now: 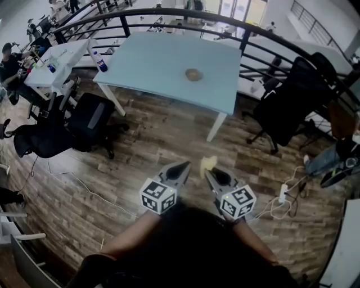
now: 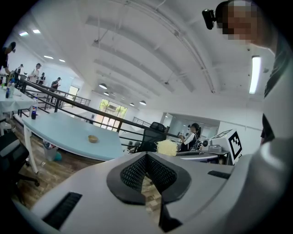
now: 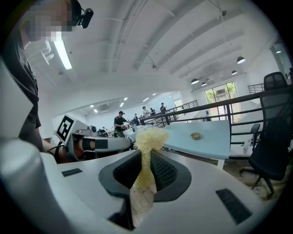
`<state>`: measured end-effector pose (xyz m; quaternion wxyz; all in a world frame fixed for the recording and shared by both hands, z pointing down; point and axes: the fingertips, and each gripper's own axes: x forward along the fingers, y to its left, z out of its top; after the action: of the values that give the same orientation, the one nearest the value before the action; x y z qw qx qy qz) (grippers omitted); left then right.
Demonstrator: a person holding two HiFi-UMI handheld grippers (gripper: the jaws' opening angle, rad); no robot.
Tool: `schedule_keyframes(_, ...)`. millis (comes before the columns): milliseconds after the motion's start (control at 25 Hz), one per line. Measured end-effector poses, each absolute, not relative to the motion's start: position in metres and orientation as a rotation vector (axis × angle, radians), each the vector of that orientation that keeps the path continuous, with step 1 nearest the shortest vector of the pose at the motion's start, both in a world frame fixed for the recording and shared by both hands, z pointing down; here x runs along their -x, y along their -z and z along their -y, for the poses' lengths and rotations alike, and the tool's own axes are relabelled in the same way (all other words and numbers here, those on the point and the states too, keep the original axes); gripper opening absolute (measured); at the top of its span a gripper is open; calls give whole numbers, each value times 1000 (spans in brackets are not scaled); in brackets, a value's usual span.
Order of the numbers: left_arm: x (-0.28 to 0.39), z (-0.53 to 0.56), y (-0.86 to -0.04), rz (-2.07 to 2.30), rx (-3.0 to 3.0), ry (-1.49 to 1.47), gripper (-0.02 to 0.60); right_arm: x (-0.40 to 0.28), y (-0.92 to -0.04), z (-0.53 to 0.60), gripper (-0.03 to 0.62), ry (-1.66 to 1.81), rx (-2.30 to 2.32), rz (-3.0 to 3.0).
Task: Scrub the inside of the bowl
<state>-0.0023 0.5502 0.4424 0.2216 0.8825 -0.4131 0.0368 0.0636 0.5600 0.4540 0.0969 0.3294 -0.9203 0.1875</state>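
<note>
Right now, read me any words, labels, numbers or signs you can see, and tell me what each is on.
No readable text anywhere.
Marker cubes: black-and-white square patterns only, no letters or numbers.
Bottle at the light blue table corner: label too small to read.

No readable text or labels

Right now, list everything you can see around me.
table: one, pale blue, ahead
bowl: one, tan, on the table
bottle: one, part blue, table's left corner
chairs: at least three, black, both sides of the table
railing: one, black, behind the table
power strip: one, white, floor at right
scrubber: one, yellow, in the right gripper
left gripper: one, grey, shut, empty
right gripper: one, grey, shut on the scrubber
</note>
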Motion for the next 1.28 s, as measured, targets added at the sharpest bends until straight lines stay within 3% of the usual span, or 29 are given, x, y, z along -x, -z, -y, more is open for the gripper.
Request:
schedule_keyframes(720,90,-477,-441,1071,-2485,-111,-3,32,-447,-484,66,-547,-1039,2698)
schedule_keyframes(1280,73,-374,-454,1168,-2424,-104,-3,13,-463,-380,66,-534,-940,2715)
